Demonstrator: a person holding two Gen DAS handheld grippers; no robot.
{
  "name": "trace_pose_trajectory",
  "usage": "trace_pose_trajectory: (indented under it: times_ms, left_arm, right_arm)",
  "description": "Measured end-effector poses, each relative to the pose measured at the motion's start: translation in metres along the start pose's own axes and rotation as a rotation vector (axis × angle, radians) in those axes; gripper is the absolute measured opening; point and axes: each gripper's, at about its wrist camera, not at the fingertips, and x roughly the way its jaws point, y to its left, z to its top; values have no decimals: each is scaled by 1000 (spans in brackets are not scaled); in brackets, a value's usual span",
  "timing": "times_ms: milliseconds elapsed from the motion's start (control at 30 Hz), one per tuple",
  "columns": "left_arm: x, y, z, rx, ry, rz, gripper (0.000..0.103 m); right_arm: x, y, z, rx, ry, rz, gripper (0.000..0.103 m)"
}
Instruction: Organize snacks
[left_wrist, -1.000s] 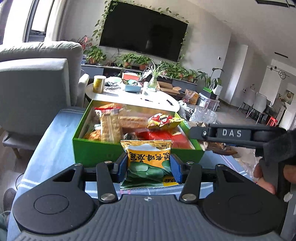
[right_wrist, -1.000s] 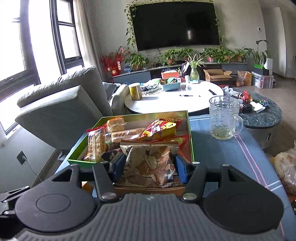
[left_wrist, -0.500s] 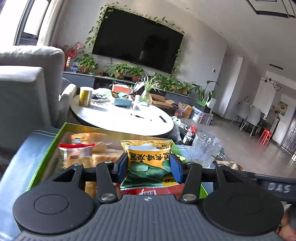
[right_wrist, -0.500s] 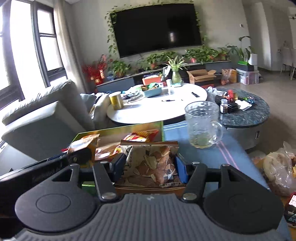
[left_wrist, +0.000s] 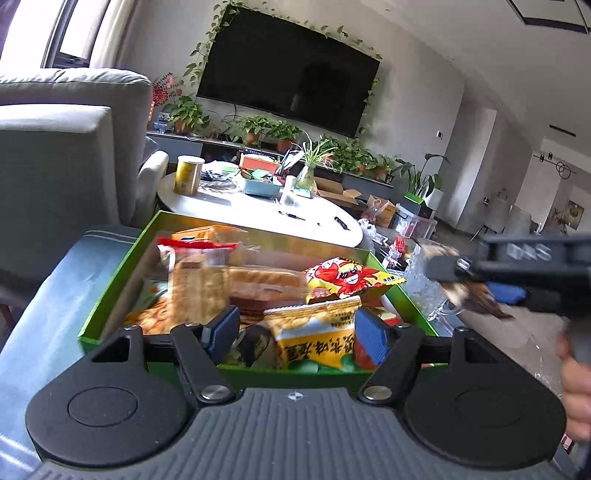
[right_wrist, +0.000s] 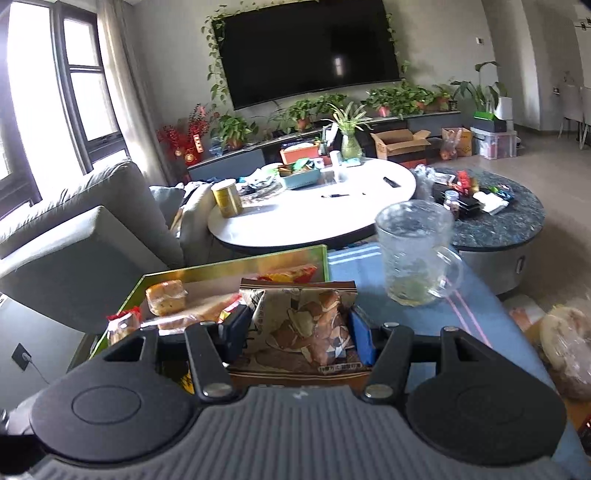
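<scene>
A green box (left_wrist: 110, 295) full of snack packs stands on the blue cloth; it also shows as the green box (right_wrist: 229, 264) in the right wrist view. My left gripper (left_wrist: 297, 334) hovers over its near edge with its jaws opening. The yellow snack packet (left_wrist: 317, 339) lies tilted between them, clear of the left pad and resting on the other snacks. My right gripper (right_wrist: 298, 320) is shut on a brown snack bag (right_wrist: 306, 325), held up by the box's right corner. From the left wrist view, that right gripper (left_wrist: 476, 269) appears at the right edge.
A glass mug (right_wrist: 417, 254) stands on the cloth just right of the box. Beyond it are a white round table (right_wrist: 314, 214) with a yellow can (right_wrist: 226, 199), a dark round table (right_wrist: 509, 225) and a grey sofa (right_wrist: 85, 236). A plastic food bag (right_wrist: 569, 347) lies at far right.
My left gripper moved in over the box and its jaws spread, letting the yellow packet tip down onto the snacks. The right gripper carried the brown bag toward the right.
</scene>
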Motion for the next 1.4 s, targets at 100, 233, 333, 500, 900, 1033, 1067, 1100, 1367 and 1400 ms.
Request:
trace_pose_trajectory:
  times_ms: [100, 233, 333, 500, 900, 1033, 1067, 1100, 1367, 1400]
  left_arm:
    - [-11, 1, -3, 20, -13, 22, 67]
    - [-20, 2, -6, 34, -19, 18, 68]
    - [-22, 6, -7, 14, -7, 3, 70]
    - [-24, 15, -12, -32, 11, 10, 70]
    - [-34, 1, -15, 32, 30, 59, 82]
    - [-47, -11, -14, 79, 20, 81, 87]
    - [-50, -13, -13, 85, 18, 88, 88]
    - [-53, -16, -13, 91, 14, 95, 88]
    - [-88, -35, -14, 127, -44, 120, 91]
    - [-92, -37, -14, 130, -50, 119, 91]
  right_arm:
    - [10, 10, 5, -14, 5, 20, 84]
    - [25, 27, 11, -31, 24, 53, 84]
    - [36, 40, 17, -55, 15, 62, 84]
    - [56, 50, 20, -62, 4, 86, 87]
    - [22, 37, 0, -42, 7, 49, 95]
    - [2, 34, -4, -33, 4, 65, 95]
    - [-2, 34, -3, -30, 1, 66, 95]
    - [-8, 33, -4, -26, -5, 68, 95]
    - [-62, 16, -22, 4, -59, 71, 95]
    - [-68, 14, -23, 12, -58, 76, 95]
